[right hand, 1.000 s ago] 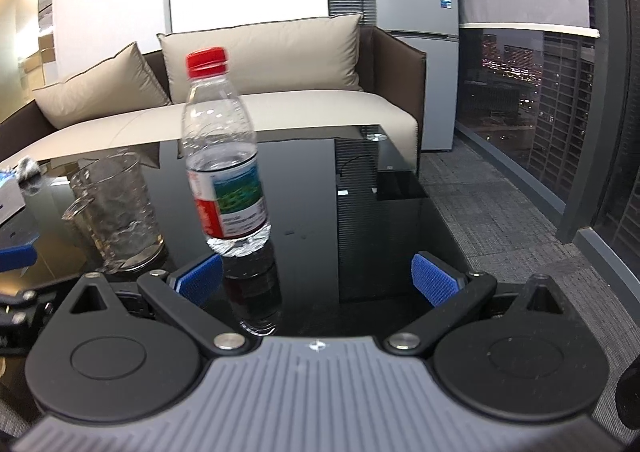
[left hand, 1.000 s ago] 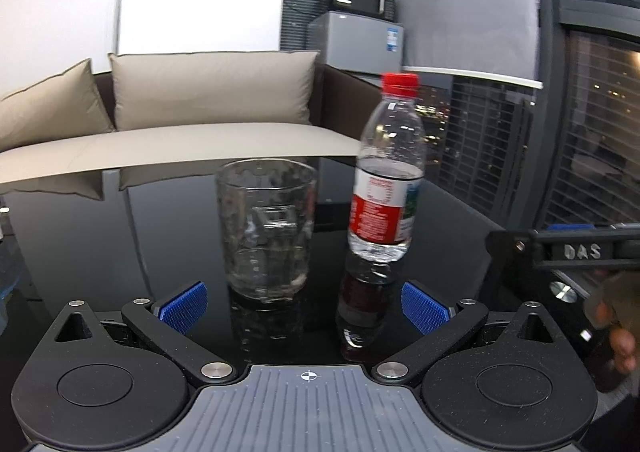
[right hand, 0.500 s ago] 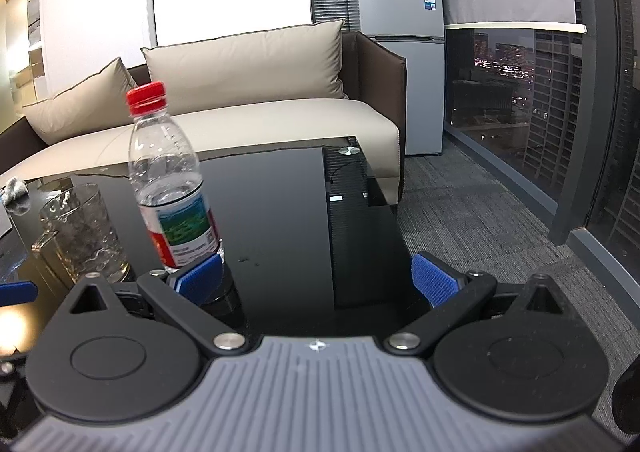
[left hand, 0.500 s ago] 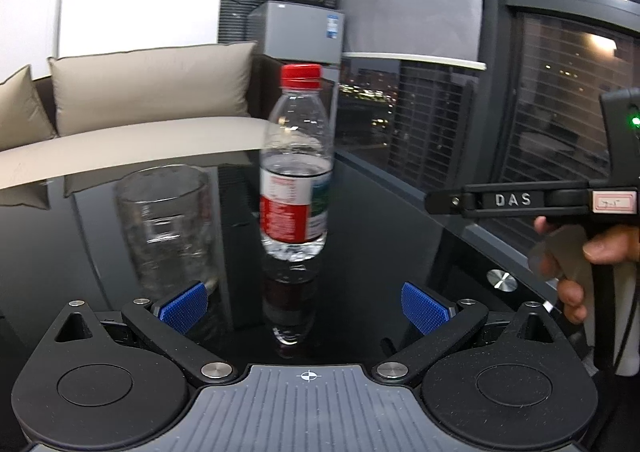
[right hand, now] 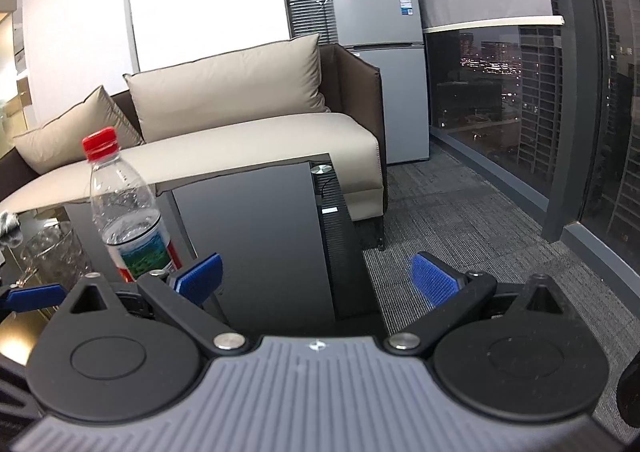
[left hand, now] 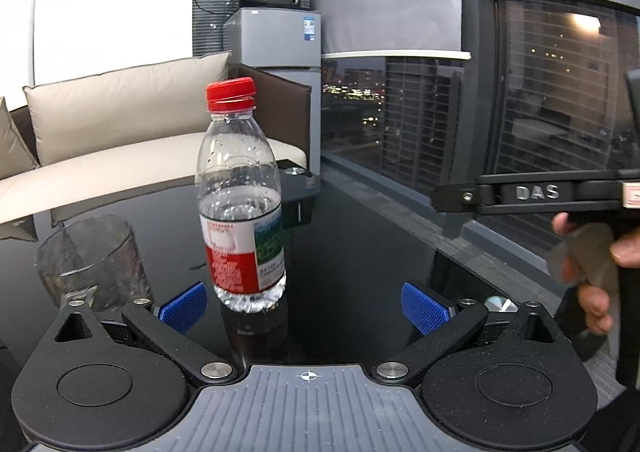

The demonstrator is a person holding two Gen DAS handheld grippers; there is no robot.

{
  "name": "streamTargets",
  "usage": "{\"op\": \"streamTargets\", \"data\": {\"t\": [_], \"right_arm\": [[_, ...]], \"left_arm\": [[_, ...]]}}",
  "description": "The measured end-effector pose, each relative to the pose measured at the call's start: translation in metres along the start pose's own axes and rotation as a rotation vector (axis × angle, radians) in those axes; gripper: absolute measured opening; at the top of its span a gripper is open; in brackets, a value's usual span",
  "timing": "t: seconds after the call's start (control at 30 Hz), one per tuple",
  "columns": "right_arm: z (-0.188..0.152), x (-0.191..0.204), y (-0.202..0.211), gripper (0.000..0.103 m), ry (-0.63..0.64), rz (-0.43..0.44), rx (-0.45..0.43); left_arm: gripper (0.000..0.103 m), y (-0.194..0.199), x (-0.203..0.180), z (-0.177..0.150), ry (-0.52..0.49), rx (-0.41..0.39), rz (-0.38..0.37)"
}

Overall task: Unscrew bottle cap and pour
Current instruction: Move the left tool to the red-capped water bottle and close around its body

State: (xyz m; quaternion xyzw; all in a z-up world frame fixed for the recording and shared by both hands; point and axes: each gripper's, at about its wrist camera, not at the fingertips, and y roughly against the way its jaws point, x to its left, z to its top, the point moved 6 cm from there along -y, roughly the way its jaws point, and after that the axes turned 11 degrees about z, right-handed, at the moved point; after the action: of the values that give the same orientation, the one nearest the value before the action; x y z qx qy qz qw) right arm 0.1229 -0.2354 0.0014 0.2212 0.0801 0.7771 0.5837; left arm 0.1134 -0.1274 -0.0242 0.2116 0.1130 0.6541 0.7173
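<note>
So we've got the black glossy worktop [left hand: 372, 236] filling the middle of the left wrist view. The water bottle [left hand: 240, 212] stands upright on it, centre-left of the frame, red cap [left hand: 231, 93] on, part full. A clear glass [left hand: 92, 264] sits lower left, just beside it. Our left gripper [left hand: 304, 304] has its fingers spread wide, the bottle standing just inside the left pad. Right gripper [right hand: 316, 278] is also released, holding nothing, with the bottle off at left of its frame.
</note>
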Motion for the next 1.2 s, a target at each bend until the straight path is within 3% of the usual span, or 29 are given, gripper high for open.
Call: {"op": "streamTargets", "data": {"t": [0.9,1.2], "right_arm": [[-0.003,-0.013,-0.007,0.103,-0.083,0.000,0.023],[-0.007,-0.012,-0.011,0.103,-0.088,-0.010,0.036]], "left_arm": [[0.102,-0.057,0.001,0.027,0.002,-0.050,0.093],[0.101,-0.070,0.005,0.037,0.032,-0.093,0.065]]}}
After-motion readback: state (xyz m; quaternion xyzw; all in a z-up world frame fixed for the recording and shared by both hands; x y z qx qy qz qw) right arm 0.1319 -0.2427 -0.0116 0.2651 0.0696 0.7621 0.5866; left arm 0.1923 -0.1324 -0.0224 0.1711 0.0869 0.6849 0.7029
